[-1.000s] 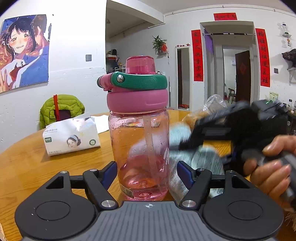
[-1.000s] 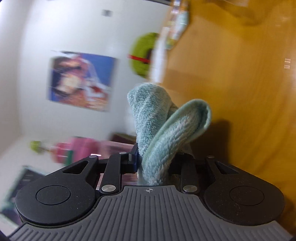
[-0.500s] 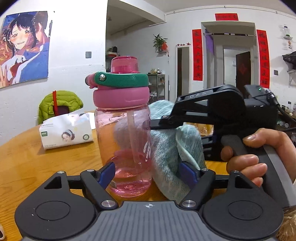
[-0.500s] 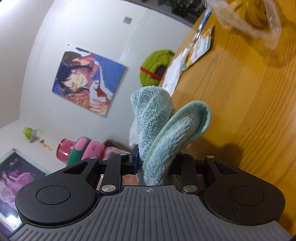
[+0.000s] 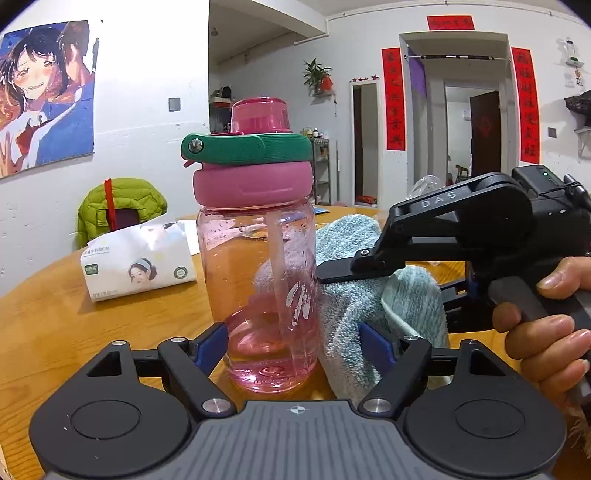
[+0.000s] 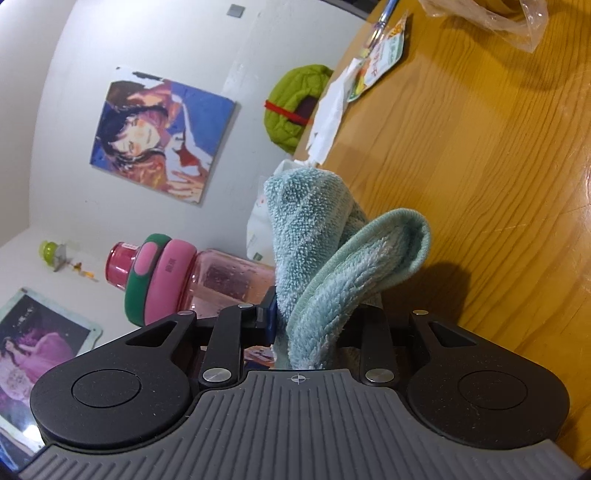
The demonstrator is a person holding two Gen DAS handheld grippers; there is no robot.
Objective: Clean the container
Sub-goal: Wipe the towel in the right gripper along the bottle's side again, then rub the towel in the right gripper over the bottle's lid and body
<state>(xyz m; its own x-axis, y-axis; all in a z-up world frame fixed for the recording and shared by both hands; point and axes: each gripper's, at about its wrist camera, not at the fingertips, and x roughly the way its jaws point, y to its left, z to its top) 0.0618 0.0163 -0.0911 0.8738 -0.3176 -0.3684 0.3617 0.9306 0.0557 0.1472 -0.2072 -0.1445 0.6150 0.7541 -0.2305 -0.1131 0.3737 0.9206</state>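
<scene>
Cloth [image 5: 347,306] now pressed vs bottle [image 5: 258,280] right side.

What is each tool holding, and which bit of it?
The right tool pinches the blue towel at its bunched lower end. The left tool is open around the pink bottle near its base, gripping nothing.

Wooden table [image 5: 55,325]: pink bottle [image 5: 266,280] upright, tissue pack [image 5: 138,267], plastic bag [image 6: 491,18], leaflet [image 6: 384,55].
</scene>
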